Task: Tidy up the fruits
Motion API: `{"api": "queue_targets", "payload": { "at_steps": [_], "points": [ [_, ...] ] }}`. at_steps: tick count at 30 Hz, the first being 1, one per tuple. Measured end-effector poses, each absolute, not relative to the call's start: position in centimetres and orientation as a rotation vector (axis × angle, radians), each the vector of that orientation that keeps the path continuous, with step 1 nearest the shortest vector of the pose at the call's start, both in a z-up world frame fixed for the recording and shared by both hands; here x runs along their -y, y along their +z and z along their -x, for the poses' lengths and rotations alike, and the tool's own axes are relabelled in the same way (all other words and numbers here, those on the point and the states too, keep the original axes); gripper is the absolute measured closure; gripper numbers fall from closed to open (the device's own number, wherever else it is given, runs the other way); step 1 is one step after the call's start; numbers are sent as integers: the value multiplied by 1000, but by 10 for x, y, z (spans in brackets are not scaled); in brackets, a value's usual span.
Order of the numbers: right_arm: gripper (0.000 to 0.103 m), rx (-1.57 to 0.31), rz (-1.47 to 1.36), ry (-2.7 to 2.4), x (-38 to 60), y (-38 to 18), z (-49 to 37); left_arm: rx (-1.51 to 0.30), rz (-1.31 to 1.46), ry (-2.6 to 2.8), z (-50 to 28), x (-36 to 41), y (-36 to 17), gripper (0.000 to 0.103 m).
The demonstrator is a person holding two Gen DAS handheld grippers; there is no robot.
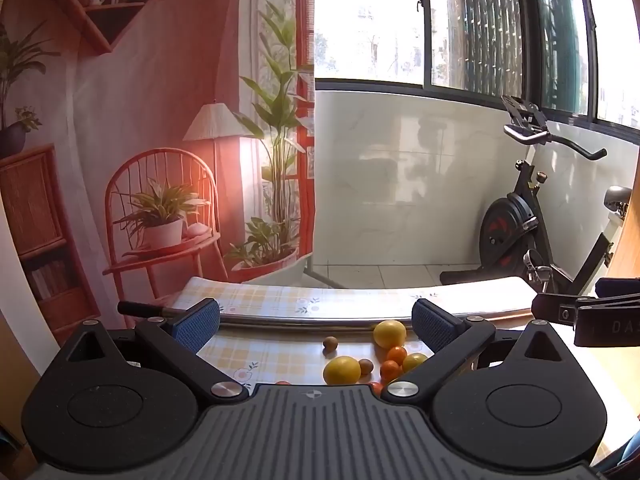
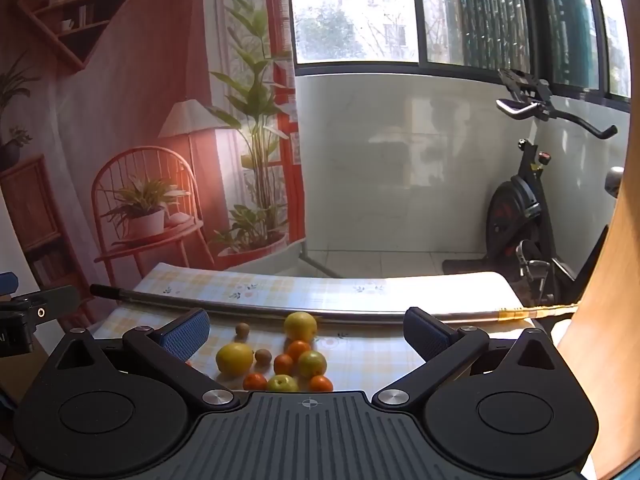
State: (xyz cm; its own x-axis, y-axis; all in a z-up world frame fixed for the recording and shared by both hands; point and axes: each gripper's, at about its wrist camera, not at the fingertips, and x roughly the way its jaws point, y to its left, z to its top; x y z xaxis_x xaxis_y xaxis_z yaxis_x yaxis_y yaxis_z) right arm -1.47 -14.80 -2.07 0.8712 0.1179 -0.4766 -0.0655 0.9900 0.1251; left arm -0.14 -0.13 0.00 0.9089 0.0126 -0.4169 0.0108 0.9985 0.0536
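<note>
Through my left gripper [image 1: 316, 322], spread wide and empty, the fruits [image 1: 374, 358] sit loose on the checked tablecloth [image 1: 256, 354], low and right. My right gripper [image 2: 306, 330], equally wide and empty, frames them centrally; sorting hasn't begun, so next I should descend on one yellow fruit [image 2: 234, 357].

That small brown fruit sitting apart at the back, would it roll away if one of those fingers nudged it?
Probably. The brown fruit looks round and stands free on the smooth tablecloth, so a nudge may roll it. The metal rod behind might stop it. It looks small, so the wide-open fingers must close far.
</note>
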Motion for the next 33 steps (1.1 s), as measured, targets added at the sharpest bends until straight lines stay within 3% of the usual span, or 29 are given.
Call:
{"api": "queue_targets", "payload": {
  "at_steps": [33],
  "points": [
    [0,-494,-105,96,153,-12,19,-424,-47,14,3,1,3,0]
  ]
}}
